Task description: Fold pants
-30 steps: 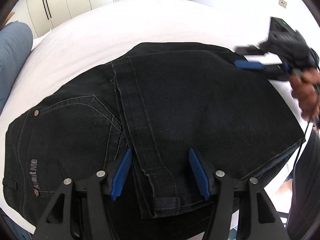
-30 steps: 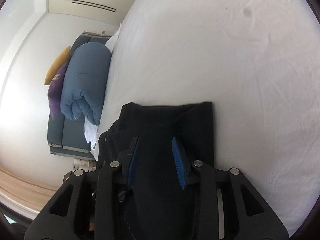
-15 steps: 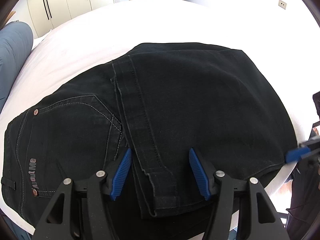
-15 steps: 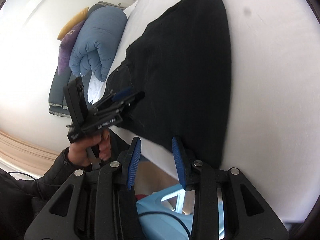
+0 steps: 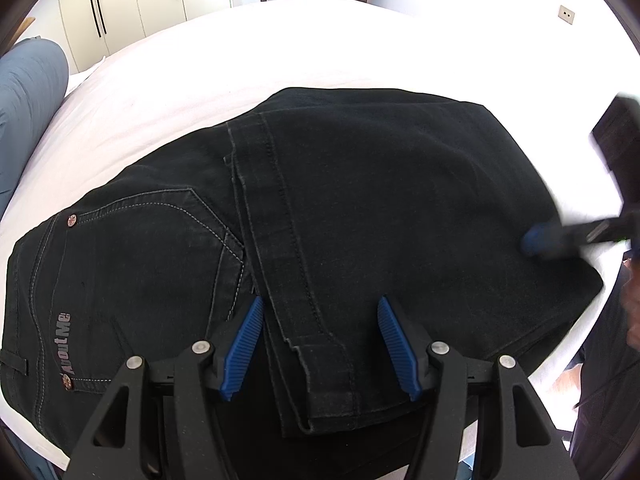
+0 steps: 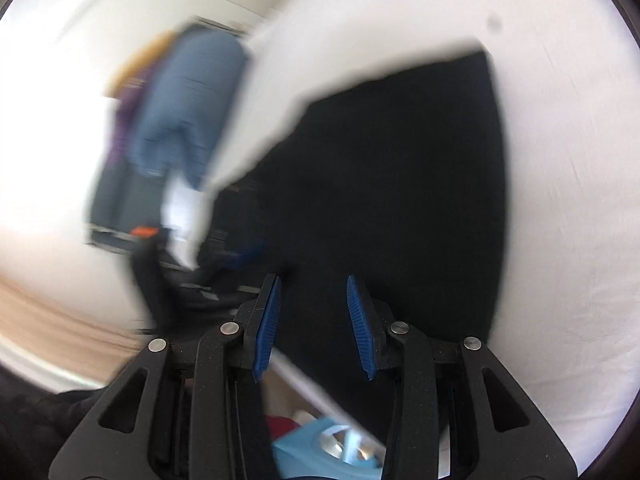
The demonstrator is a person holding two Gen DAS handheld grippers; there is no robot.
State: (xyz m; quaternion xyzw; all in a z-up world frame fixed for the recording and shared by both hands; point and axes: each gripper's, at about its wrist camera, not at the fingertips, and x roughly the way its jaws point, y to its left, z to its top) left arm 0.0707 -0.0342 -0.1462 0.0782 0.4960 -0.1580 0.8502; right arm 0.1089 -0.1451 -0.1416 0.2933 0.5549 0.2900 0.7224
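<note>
A white-sheeted bed fills the bright room, with pale wardrobe doors behind.

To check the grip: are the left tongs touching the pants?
Cannot tell. In the left wrist view the left tongs stand open over the pants; no contact or gap shows plainly.

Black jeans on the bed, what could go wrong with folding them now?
The folded black jeans lie close to the edge of the white bed, so a tug might drag them off. The right tool is blurred with speed and may rumple the fold. The open left tool holds nothing down.
</note>
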